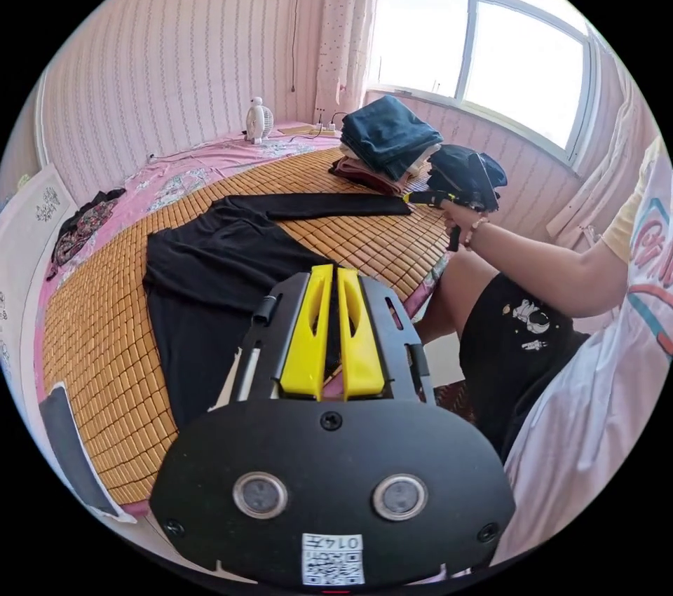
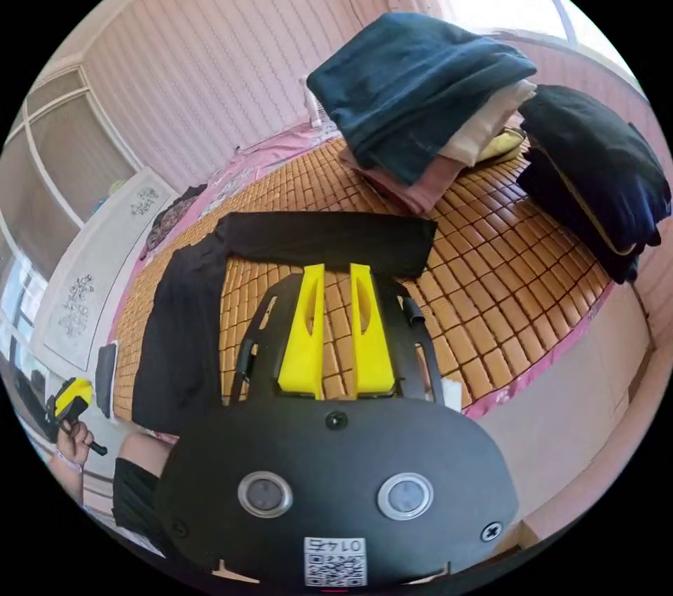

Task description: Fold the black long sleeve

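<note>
Lying flat on a bamboo mat (image 1: 105, 343), the black long sleeve (image 1: 210, 273) is soft, dark and a bit wrinkled, with one long sleeve (image 2: 329, 242) stretched straight out toward the far piles of clothes. The mat is made of lots of small shiny orange-brown squares, and it covers a bed with a pink flowery sheet (image 1: 203, 168) along its far edge. In the left gripper view, the left gripper (image 1: 332, 273) hangs over the near part of the black top; its two yellow plastic jaws sit close together with only a thin gap, and nothing is between them. In the same view the right gripper (image 1: 413, 198) is far off at the end of the stretched sleeve, held in a hand (image 1: 459, 217) with a bead bracelet; I cannot tell if it grips the cloth there. In the right gripper view, the right gripper's yellow jaws are a little apart, with their tips at the edge of the sleeve and bare mat showing between them. Past the sleeve sits a folded stack (image 2: 420, 105) with thick dark blue cloth on top, and a second dark folded pile (image 2: 596, 168) lies to its right. A small white fan (image 1: 259, 120) stands by the striped pink wall (image 1: 175, 63). Each gripper's black body has a square code sticker (image 1: 333, 559).
</note>
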{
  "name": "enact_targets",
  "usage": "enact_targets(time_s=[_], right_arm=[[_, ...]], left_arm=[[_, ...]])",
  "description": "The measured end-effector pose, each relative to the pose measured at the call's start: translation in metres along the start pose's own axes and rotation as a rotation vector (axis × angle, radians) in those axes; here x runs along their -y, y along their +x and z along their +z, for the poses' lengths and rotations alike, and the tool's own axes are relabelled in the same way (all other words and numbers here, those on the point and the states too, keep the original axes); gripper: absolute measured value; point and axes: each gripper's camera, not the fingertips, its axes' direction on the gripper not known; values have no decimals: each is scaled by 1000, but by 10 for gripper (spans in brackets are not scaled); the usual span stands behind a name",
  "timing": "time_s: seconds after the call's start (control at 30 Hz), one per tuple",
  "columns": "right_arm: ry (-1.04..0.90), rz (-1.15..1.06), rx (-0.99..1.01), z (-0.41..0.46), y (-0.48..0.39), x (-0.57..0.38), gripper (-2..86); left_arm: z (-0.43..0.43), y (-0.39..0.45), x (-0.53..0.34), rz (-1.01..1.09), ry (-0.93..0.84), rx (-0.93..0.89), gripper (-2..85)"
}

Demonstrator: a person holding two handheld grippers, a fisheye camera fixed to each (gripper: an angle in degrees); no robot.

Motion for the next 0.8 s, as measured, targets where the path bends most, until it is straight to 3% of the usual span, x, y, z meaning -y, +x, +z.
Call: enact_targets(time_s=[0.13,0.27,0.4,0.67,0.8], right_arm=[[17,13,-49,5,34,-6,73],[58,67,-108,4,63,8,86],[-24,105,-95,15,83,13,94],[-63,168,-30,24,115,22,81],[-36,221,12,20,133,25,77]], left_arm=[[43,8,39,19,-49,-73,73],[97,26,99,157,-126,-33,86],[138,47,155,242,-68,-37,88],[246,73,227,222,-200,-172,84],[293,82,258,225,-276,-147,84]])
